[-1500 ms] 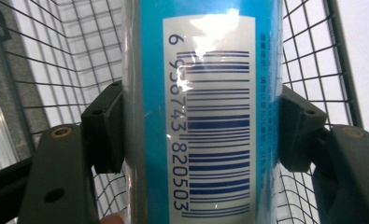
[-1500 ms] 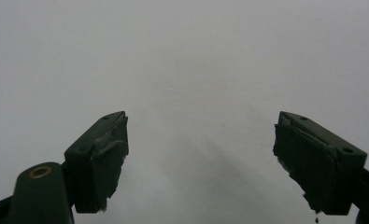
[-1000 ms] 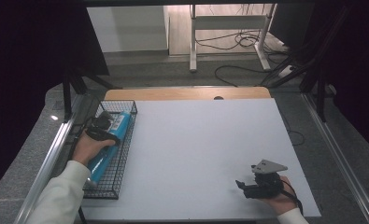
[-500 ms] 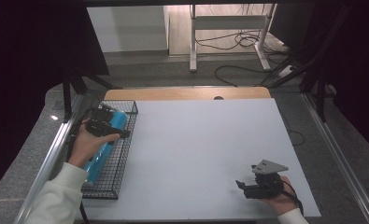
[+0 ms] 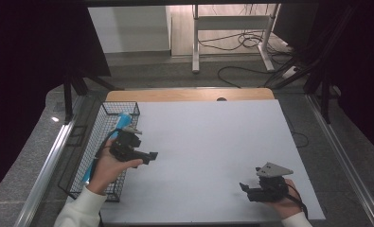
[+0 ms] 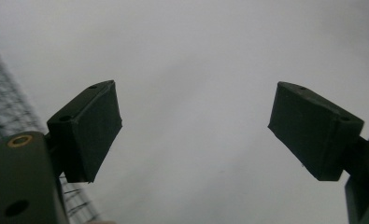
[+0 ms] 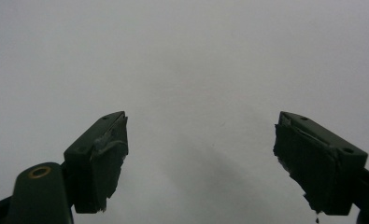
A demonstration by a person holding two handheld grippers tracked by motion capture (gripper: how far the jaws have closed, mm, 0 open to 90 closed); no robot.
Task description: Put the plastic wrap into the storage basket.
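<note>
Smooth white tabletop (image 5: 208,142) under two gaping black claws, left (image 6: 194,133), right (image 7: 201,161); wire basket (image 5: 104,142) alongside.

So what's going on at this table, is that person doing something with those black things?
A person holds a black grasping tool in each hand over a white table. The left tool is open and empty, next to a wire basket with a blue object lying inside. The right tool sits near the front edge, also open and holding nothing.
</note>
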